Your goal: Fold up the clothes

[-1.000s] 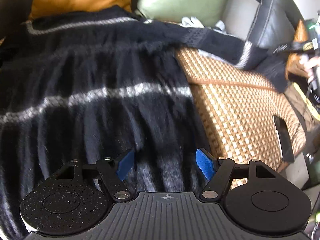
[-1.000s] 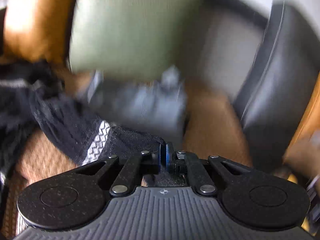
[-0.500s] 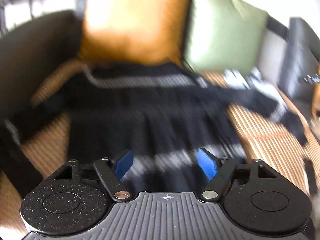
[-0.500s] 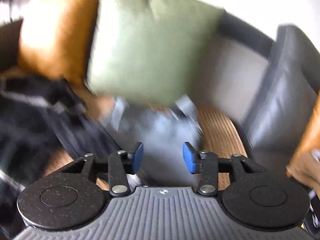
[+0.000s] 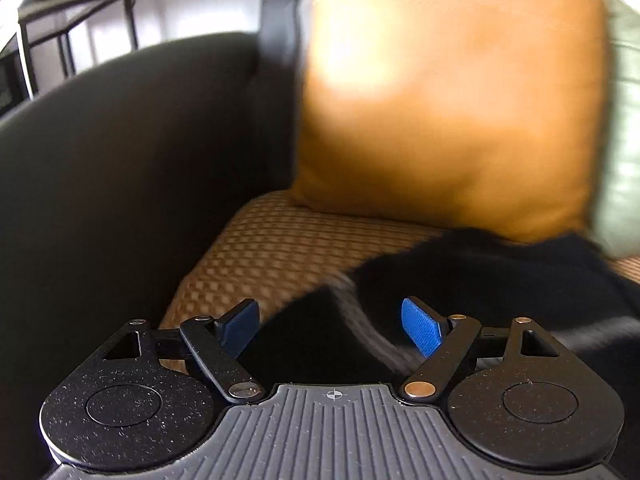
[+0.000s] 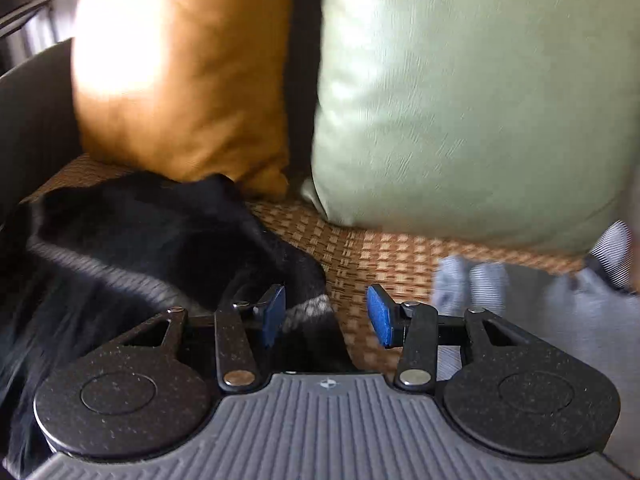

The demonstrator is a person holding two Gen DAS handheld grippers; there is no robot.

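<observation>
Both wrist views are smeared by motion blur, while each camera's own gripper mount stays sharp. Daylight burns a blown-out glare patch on the orange cushion, seen again in the right view. The dark armrest sits in shadow, nearly featureless. Fisheye distortion bends the edges and blackens the corners.

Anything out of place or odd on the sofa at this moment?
The black sweater lies bunched, not flat, on the woven seat mat below the orange cushion. A grey garment sits crumpled under the green cushion. Both views are blurred; nothing looks damaged.
</observation>
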